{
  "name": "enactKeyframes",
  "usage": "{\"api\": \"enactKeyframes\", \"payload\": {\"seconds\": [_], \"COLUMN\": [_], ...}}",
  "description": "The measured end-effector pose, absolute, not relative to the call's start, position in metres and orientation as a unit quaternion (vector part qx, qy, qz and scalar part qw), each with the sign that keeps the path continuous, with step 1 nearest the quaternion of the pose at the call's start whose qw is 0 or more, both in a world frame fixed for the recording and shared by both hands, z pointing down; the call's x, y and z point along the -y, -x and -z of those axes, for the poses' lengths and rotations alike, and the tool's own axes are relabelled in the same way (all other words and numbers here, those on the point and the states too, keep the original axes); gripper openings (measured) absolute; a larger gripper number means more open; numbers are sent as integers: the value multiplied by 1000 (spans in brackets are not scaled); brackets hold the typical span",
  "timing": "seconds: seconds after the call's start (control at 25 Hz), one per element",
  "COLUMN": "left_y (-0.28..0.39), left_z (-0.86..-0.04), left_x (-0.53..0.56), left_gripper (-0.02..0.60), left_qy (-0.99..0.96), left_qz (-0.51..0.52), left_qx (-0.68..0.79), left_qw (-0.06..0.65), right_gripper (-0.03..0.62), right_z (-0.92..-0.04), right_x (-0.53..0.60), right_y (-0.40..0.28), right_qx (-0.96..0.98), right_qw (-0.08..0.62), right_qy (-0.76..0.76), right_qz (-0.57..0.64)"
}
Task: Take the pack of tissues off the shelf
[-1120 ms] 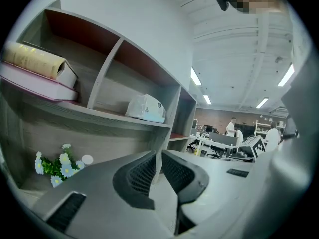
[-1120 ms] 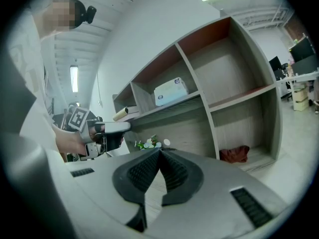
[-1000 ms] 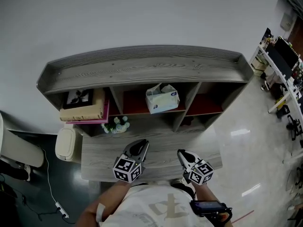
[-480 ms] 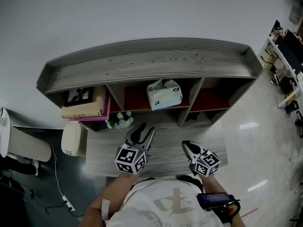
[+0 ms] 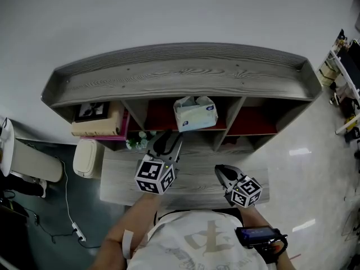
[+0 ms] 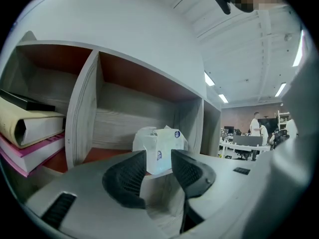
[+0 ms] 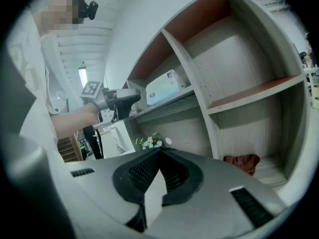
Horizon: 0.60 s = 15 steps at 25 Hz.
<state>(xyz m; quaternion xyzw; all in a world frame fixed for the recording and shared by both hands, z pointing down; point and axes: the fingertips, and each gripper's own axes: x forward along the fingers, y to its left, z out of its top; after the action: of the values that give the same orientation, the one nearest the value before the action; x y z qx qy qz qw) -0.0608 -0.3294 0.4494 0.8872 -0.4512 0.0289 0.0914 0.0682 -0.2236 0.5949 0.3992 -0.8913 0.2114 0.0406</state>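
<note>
A white pack of tissues (image 5: 195,112) with blue print sits in the middle compartment of the grey wooden shelf (image 5: 169,75). My left gripper (image 5: 167,144) is raised in front of that compartment and stands open, short of the pack. In the left gripper view the pack of tissues (image 6: 160,142) shows straight ahead beyond the left gripper (image 6: 158,156), with nothing between the pads. My right gripper (image 5: 221,172) hangs lower over the desk, shut and empty. The right gripper view shows the right gripper (image 7: 159,150) with its tips together, the pack of tissues (image 7: 167,87) up on the shelf and the left gripper (image 7: 122,97) beside it.
Stacked books (image 5: 98,125) fill the left compartment. Small white flowers (image 5: 136,142) stand below them on the desk (image 5: 191,181). A red cloth (image 7: 241,162) lies in the lower right compartment. A white bin (image 5: 85,157) stands left of the desk. People and desks (image 6: 256,131) are far off.
My left gripper has opened and risen forward toward the middle compartment. The right gripper has hardly moved. The head view has shifted slightly.
</note>
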Motion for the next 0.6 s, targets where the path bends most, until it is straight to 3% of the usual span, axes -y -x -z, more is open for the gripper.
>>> {"api": "enactKeyframes", "payload": {"seconds": [0.6], "left_y": [44], "left_z": [-442], "left_x": [365], "left_gripper": [170], "left_qy": [-866], "left_qz": [-55], "left_qx": [487], "left_qw": [99], "right_gripper": [5], "right_z": [-611], "right_x": [245], "right_y": [-80], "right_qx": [899], "right_qw": [38], "right_qy": [-366], "right_qz": [-237]}}
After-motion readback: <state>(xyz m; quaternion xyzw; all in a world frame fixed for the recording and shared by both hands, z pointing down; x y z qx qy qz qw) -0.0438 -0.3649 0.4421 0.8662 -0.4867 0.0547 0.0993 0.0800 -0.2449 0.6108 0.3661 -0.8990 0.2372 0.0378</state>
